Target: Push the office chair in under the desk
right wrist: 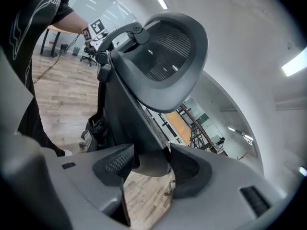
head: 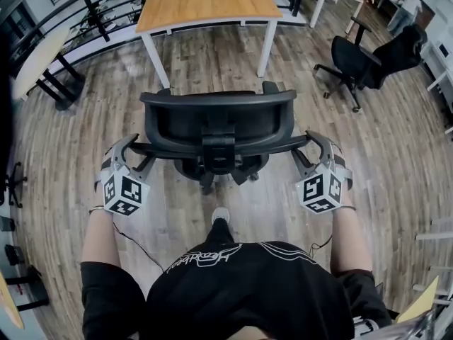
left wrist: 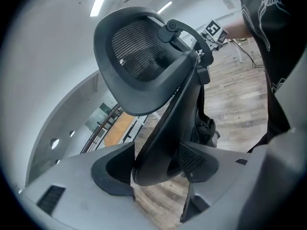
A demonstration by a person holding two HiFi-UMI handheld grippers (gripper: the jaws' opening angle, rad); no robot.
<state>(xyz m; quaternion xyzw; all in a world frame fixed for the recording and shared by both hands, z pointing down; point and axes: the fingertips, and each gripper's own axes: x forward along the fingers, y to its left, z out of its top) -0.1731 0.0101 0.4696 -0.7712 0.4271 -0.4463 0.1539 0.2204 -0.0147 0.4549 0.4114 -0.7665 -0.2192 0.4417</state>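
Straight ahead at the centre of the head view, the black office chair (head: 219, 119) stands on the wood-plank floor (head: 85, 112) with its back toward the person. It is just short of the wood-topped table (head: 205, 2) with white legs at the top of the frame, and a strip of floor shows between the chair and the table's front legs, so the seat is not under the top. The left tool (head: 134, 147) sits at the left end of the backrest's frame and the right tool (head: 306, 144) at the right end, both at about the same height. Each carries its marker cube (head: 122, 193) nearest the person. The left gripper view shows the dark edge of the backrest frame filling the gap between the two pads, so that tool is clenched on the office chair. The right gripper view shows the same at the other edge, with that tool also grasping the frame. Both gripper views look up past the mesh headrest (left wrist: 139, 61) toward the ceiling lights. At the bottom of the head view are the person's black shirt (head: 248, 282) and one shoe (head: 221, 214) just behind the chair's base. A second black chair (head: 354, 59) stands well apart at the upper right.
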